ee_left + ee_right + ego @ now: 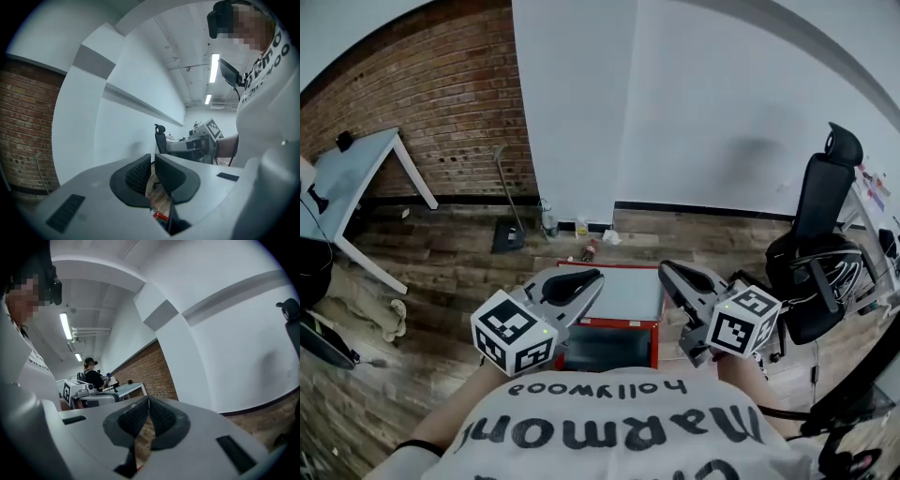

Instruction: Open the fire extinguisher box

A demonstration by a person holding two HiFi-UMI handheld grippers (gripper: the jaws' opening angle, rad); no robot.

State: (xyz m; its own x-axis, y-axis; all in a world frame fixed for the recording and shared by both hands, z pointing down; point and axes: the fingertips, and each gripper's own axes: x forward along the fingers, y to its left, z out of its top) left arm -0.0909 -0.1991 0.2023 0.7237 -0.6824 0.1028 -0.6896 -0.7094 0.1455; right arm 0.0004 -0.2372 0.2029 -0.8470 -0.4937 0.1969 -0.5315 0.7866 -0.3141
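Observation:
The fire extinguisher box [619,324] stands on the wooden floor just in front of me, red-framed with a pale top panel [628,291] and a dark front. My left gripper [592,277] hovers over its left top corner, jaws drawn together to a thin slit with nothing between them; the left gripper view shows the same gripper [153,157] with a sliver of red box [161,216] below. My right gripper [666,269] hangs over the right top corner. In the right gripper view this gripper [148,400] has its tips touching, empty. Neither gripper touches the box.
A black office chair [820,253] stands to the right. A white table [356,178] leans by the brick wall [441,103] at left. A dustpan [508,234] and small bottles [549,223] sit at the white wall's foot. Another person [91,376] works far off.

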